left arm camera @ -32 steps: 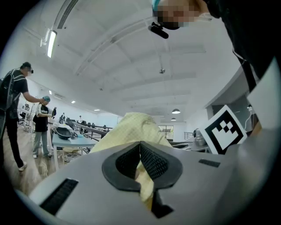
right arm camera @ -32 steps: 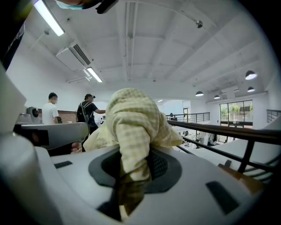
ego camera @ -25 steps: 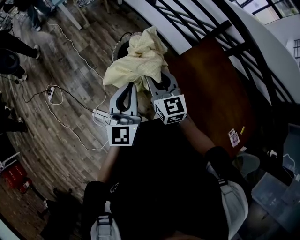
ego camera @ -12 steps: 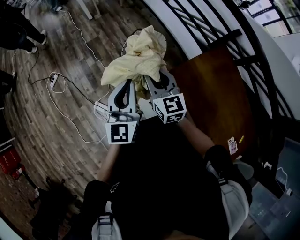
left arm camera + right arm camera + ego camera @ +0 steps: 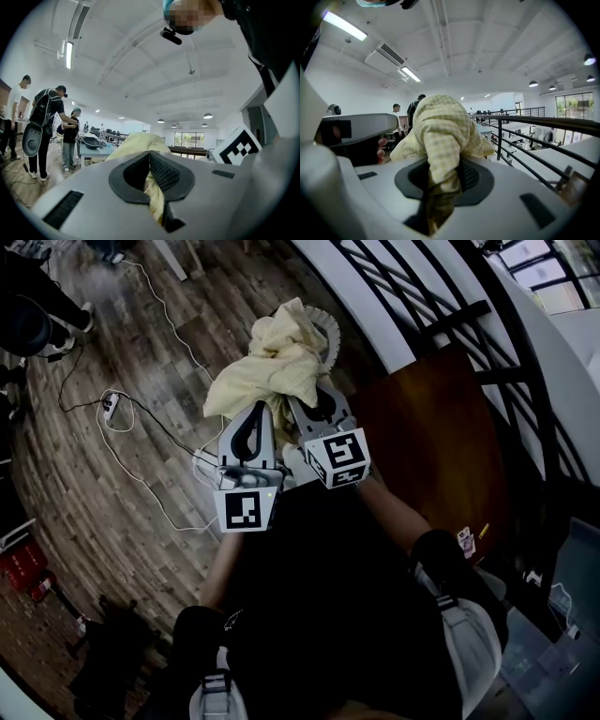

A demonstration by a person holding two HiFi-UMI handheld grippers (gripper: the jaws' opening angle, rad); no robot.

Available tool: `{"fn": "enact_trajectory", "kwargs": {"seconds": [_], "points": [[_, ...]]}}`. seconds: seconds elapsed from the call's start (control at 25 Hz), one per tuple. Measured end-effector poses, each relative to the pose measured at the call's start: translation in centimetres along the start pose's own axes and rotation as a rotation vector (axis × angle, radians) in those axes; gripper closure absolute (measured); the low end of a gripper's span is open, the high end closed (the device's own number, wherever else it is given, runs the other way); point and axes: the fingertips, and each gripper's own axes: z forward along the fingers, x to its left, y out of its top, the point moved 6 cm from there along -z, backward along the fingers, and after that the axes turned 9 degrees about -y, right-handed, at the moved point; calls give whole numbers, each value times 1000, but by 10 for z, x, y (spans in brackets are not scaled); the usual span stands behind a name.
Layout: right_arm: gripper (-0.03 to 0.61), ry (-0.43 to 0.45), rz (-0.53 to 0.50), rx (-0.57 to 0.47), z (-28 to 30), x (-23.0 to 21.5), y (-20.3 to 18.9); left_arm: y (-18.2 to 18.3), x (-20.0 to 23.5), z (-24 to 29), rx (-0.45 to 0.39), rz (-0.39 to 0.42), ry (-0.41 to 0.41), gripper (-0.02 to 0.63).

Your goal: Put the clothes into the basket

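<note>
A pale yellow checked cloth (image 5: 270, 362) hangs bunched in the air, gripped from both sides. My left gripper (image 5: 254, 412) is shut on its lower left fold, and the fabric (image 5: 156, 199) shows pinched between the left gripper's (image 5: 149, 159) pads. My right gripper (image 5: 307, 401) is shut on the cloth's right part, and the cloth (image 5: 440, 129) drapes over the right gripper's (image 5: 443, 176) jaws. Behind the cloth, the pale rim of the round basket (image 5: 328, 332) peeks out on the floor; most of it is hidden.
A power strip with white cables (image 5: 109, 409) lies on the wood floor at the left. A brown table (image 5: 441, 442) and a black railing (image 5: 412, 296) stand at the right. People (image 5: 44, 124) stand at the far left. A red crate (image 5: 23, 568) sits low left.
Both grippers have carried the cloth together across the floor. The basket's rim now shows at the cloth's right edge instead of its left. The grips look the same.
</note>
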Motion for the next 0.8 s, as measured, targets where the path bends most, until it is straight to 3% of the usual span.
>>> {"fn": "enact_trajectory", "kwargs": {"seconds": [0.52, 0.8], "points": [[474, 55, 29, 88, 80, -35, -5, -6, 31, 62, 10, 16, 53, 600], [474, 24, 43, 143, 103, -33, -14, -15, 57, 74, 22, -30, 57, 600]]}}
